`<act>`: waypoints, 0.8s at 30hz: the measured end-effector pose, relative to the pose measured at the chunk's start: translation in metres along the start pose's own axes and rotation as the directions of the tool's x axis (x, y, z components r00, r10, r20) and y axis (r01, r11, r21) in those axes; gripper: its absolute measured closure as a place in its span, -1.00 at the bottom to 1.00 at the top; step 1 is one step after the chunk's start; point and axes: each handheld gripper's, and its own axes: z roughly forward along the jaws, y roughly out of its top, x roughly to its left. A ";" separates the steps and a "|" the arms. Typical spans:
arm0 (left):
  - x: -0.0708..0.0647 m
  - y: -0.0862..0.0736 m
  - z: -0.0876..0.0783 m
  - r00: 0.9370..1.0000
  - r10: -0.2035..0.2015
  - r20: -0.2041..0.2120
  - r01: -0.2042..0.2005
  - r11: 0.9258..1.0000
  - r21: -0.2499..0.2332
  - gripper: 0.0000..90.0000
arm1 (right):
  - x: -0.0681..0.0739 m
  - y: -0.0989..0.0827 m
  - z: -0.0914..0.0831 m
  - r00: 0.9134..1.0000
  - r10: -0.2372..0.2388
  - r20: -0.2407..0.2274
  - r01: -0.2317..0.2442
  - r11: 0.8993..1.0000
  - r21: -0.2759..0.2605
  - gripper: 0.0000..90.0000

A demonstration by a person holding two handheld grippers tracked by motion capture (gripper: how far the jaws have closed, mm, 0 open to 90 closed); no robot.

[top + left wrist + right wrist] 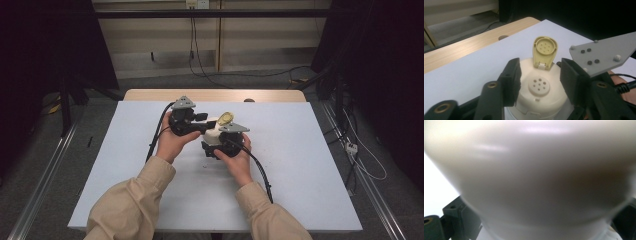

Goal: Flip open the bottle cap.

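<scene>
Mid-desk [150, 200], the right gripper [216, 146] clamps the cream bottle [541, 100], steadying it; the left gripper [540, 83], jaws apart, straddles its cap below the raised yellow flip-lid [545, 50].

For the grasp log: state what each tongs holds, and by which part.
The right tongs clamp the cream shaker bottle by its body. The left tongs straddle its cap without pressing, holding nothing; the yellow flip lid stands open.

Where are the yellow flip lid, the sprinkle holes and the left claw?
yellow flip lid [545, 51], left gripper view, inner face of the raised flap.
sprinkle holes [539, 86], left gripper view, round disc on the cap.
left claw [541, 82], left gripper view, midway between fingertips.
</scene>
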 end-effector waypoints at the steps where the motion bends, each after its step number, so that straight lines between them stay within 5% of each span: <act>1: 0.000 -0.001 -0.001 1.000 -0.002 -0.004 0.002 1.000 -0.004 0.02 | 0.000 0.000 -0.001 1.000 0.002 -0.004 -0.002 1.000 0.006 -0.96; 13: 0.002 -0.013 -0.011 0.999 -0.018 -0.035 0.018 1.000 0.004 -0.52 | -0.005 -0.005 -0.015 1.000 -0.017 -0.026 0.018 0.999 0.043 -0.94; 24: 0.000 -0.025 -0.026 1.000 -0.026 -0.005 0.026 1.000 -0.008 -0.69 | -0.009 -0.010 -0.040 0.997 -0.019 -0.071 0.020 1.000 0.017 -0.92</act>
